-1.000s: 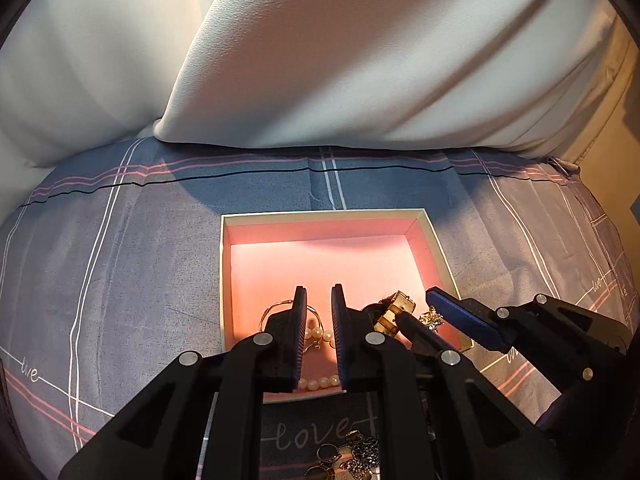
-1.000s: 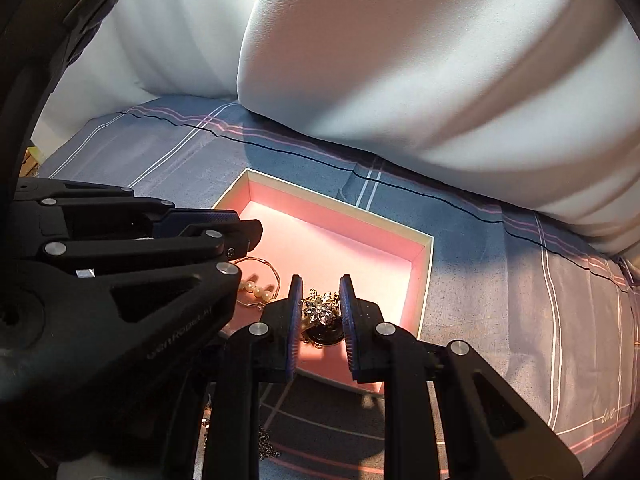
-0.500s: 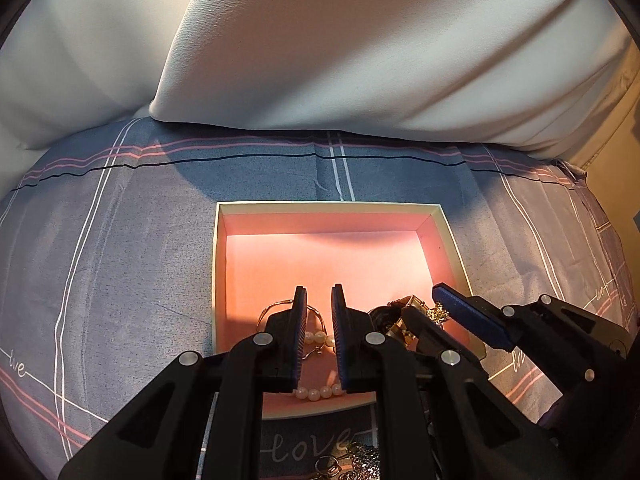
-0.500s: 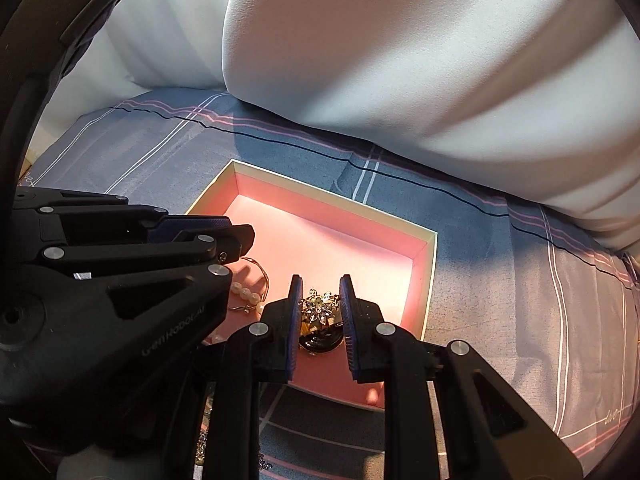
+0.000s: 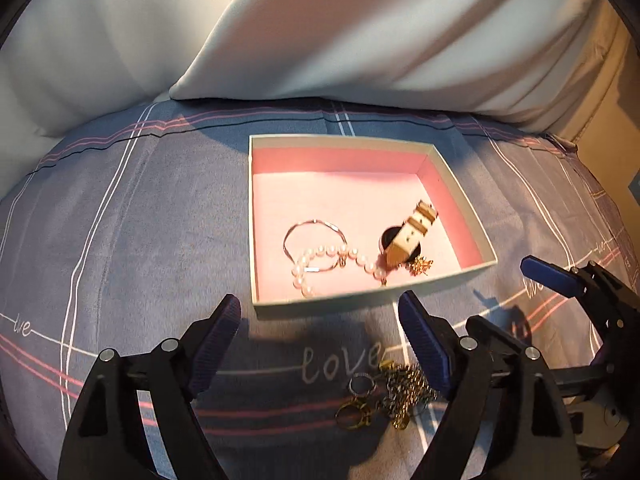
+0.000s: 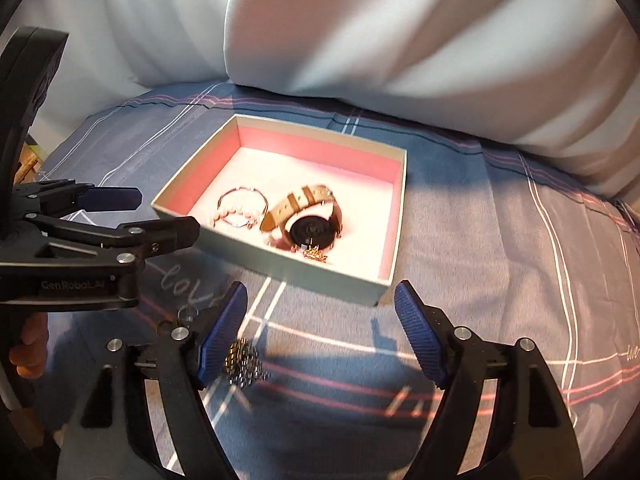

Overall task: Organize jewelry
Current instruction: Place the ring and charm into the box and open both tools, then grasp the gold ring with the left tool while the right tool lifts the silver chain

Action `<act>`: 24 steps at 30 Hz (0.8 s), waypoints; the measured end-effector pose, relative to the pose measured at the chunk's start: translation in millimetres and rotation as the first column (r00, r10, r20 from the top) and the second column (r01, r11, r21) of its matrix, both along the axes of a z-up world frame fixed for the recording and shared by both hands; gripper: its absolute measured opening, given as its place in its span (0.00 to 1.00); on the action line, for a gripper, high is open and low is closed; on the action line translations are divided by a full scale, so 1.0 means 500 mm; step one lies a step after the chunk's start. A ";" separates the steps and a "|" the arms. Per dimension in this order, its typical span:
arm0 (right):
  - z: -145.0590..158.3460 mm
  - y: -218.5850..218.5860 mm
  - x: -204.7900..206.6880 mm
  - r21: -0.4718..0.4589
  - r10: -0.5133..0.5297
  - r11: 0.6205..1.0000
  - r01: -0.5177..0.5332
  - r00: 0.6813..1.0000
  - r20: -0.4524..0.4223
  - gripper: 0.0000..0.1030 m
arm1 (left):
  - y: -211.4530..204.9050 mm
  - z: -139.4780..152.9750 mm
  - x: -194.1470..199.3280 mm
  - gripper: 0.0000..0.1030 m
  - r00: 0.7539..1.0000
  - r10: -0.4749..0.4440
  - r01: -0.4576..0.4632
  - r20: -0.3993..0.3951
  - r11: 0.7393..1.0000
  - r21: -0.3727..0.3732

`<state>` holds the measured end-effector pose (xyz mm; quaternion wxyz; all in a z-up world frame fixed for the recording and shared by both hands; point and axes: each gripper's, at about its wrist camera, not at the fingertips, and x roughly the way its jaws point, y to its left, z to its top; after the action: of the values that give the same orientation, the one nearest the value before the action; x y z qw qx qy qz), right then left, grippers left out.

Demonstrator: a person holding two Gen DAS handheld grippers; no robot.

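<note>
A cream box (image 5: 340,141) with a pink lining sits on the bedsheet. Inside it lie a pearl bracelet (image 5: 320,254) over a thin silver bangle (image 5: 296,230), a tan-strap watch (image 5: 408,236) and a small gold piece (image 5: 420,266). My left gripper (image 5: 320,312) hangs just short of the box's near wall, its jaws opening, nothing between them. My right gripper (image 6: 320,304) is also opening and empty, in front of the box (image 6: 320,136) and watch (image 6: 308,220). A tangle of chains and rings (image 5: 384,396) lies on the sheet below the left gripper's right finger, and beside the right gripper's left pad in the other view.
White pillows (image 5: 360,40) rise right behind the box. The blue striped sheet (image 5: 120,240) spreads to both sides. In the right wrist view the left gripper (image 6: 168,214) reaches in from the left, with a person's fingers (image 6: 28,344) on its handle.
Both grippers went from shut inside the box to wide open and drew back out of it. The pearl bracelet, watch and gold piece now lie free in the box.
</note>
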<state>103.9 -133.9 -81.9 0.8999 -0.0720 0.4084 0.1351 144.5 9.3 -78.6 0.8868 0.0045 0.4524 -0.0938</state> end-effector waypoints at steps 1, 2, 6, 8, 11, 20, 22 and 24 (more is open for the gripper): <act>-0.014 -0.004 -0.016 0.003 0.002 1.000 -0.002 1.000 -0.012 0.73 | -0.001 -0.015 -0.022 0.77 1.000 -0.007 0.007 -0.012 1.000 0.005; -0.028 -0.006 -0.033 0.000 0.004 1.000 -0.004 1.000 -0.023 0.72 | -0.002 -0.029 -0.043 0.77 1.000 -0.023 0.023 -0.021 1.000 -0.003; -0.078 -0.002 -0.085 -0.001 0.005 1.000 -0.005 0.998 -0.059 0.65 | -0.015 -0.080 -0.105 0.75 0.997 -0.061 0.062 -0.049 0.998 0.026; -0.093 0.001 -0.099 0.010 0.005 1.000 -0.004 0.998 -0.065 0.65 | -0.019 -0.093 -0.116 0.73 0.997 -0.072 0.074 -0.041 0.996 0.051; -0.103 0.015 -0.103 0.024 0.025 0.999 -0.023 0.997 -0.075 0.65 | -0.024 -0.096 -0.118 0.68 0.997 -0.074 0.076 -0.017 0.994 0.084; -0.110 0.053 -0.079 0.021 0.065 0.998 -0.063 0.995 -0.071 0.63 | -0.017 -0.106 -0.105 0.37 0.997 -0.069 0.063 0.044 0.990 0.127; -0.108 0.058 -0.070 0.045 0.071 0.997 -0.068 0.995 -0.075 0.58 | -0.005 -0.105 -0.101 0.30 0.998 -0.052 0.047 0.045 0.993 0.105; -0.107 0.066 -0.057 0.053 0.078 0.996 -0.074 0.993 -0.083 0.51 | 0.005 -0.104 -0.099 0.25 0.998 -0.039 0.035 0.043 0.996 0.086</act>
<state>75.6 -101.1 -135.5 0.8774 -0.0589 0.4398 0.1823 95.2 11.6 -130.4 0.8939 0.0525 0.4358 -0.0907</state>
